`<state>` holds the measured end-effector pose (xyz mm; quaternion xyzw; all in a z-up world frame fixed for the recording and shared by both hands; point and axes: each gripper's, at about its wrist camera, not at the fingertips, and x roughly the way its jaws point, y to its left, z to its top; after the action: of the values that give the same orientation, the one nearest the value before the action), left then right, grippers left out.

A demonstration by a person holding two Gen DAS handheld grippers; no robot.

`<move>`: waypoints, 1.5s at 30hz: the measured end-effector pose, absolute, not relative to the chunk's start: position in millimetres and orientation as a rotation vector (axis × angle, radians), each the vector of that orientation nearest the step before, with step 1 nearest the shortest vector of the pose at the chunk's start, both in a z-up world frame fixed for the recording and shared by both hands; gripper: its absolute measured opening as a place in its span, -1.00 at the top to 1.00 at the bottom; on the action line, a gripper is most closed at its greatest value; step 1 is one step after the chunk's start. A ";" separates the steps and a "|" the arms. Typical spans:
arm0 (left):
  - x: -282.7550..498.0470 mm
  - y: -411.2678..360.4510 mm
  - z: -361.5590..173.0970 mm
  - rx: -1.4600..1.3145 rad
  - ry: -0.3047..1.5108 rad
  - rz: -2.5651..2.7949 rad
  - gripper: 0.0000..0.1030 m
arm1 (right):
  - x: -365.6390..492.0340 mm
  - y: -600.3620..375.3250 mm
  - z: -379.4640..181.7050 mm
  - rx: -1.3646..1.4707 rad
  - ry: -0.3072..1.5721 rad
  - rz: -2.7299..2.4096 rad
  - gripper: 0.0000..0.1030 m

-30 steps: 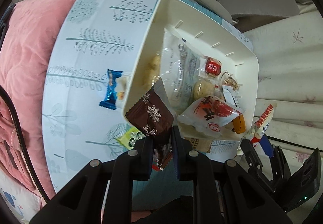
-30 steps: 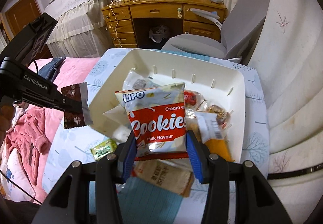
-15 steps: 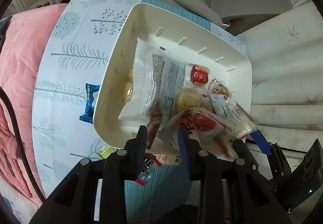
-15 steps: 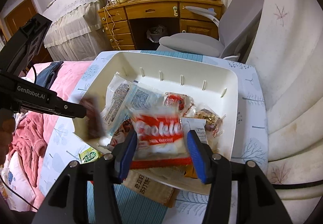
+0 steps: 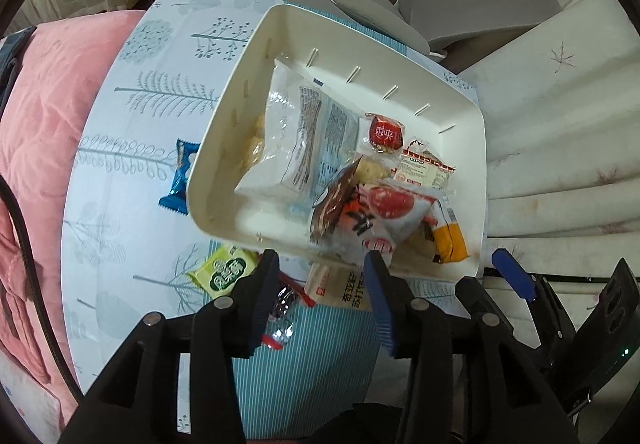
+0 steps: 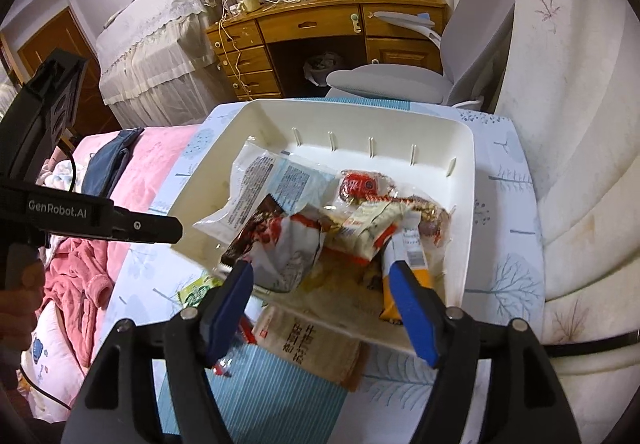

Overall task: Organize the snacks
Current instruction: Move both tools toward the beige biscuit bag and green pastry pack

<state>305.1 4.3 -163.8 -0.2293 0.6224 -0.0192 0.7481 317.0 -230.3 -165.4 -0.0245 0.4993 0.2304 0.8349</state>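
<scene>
A white plastic bin [image 5: 256,56] [image 6: 466,204] stands on the tree-print tablecloth and holds several snack packets. The red and white cookie bag [image 5: 384,216] [image 6: 292,248] and the brown snowflake packet [image 5: 332,204] [image 6: 256,228] lie in its near part, beside a large clear bag [image 5: 304,132] [image 6: 272,180]. My left gripper [image 5: 322,268] is open and empty just above the bin's near rim. My right gripper [image 6: 322,276] is open and empty over the bin's near side.
Loose on the table by the bin: a blue packet [image 5: 178,180], a green packet [image 5: 224,270] [image 6: 196,290], a tan cracker pack [image 5: 340,286] [image 6: 308,340] and a red-edged wrapper [image 5: 284,304]. A pink quilt [image 5: 36,116] lies left, a grey chair [image 6: 404,80] behind.
Both grippers have opened. The brown packet left the left gripper and the cookie bag left the right gripper; both now lie in the bin.
</scene>
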 end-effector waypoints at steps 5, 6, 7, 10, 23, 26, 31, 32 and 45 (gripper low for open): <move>281.4 6.6 -165.3 -0.539 1.348 -0.034 0.10 | 300.7 -237.2 -169.1 -0.032 1.065 0.499 -0.43; 277.3 6.6 -166.6 -0.544 1.349 -0.033 0.09 | 297.3 -238.8 -170.3 -0.030 1.066 0.501 -0.44; 271.8 6.9 -168.9 -0.549 1.351 -0.030 0.07 | 294.5 -240.2 -171.4 -0.028 1.068 0.503 -0.44; 260.5 7.0 -176.3 -0.554 1.358 -0.021 0.03 | 283.6 -244.5 -175.3 -0.021 1.065 0.514 -0.44; 230.3 -3.9 -216.8 -0.545 1.346 0.008 -0.24 | 245.6 -254.1 -199.7 -0.097 0.974 0.552 -0.44; 228.7 -9.6 -225.3 -0.534 1.326 -0.001 -0.31 | 243.3 -254.2 -207.0 -0.122 0.952 0.559 -0.45; 230.3 -21.4 -241.5 -0.500 1.319 -0.017 -0.38 | 239.5 -251.6 -222.8 -0.169 0.937 0.580 -0.64; 231.0 -23.9 -245.9 -0.487 1.325 -0.011 -0.39 | 239.1 -250.6 -226.7 -0.179 0.940 0.583 -0.65; 249.7 -39.3 -292.7 -0.389 1.358 0.034 -0.40 | 244.3 -243.1 -274.1 -0.300 0.963 0.610 -0.66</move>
<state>249.7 -39.3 -292.7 -0.1787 0.6237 0.0157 0.7608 244.3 -243.1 -274.1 -0.1413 0.4540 0.2876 0.8314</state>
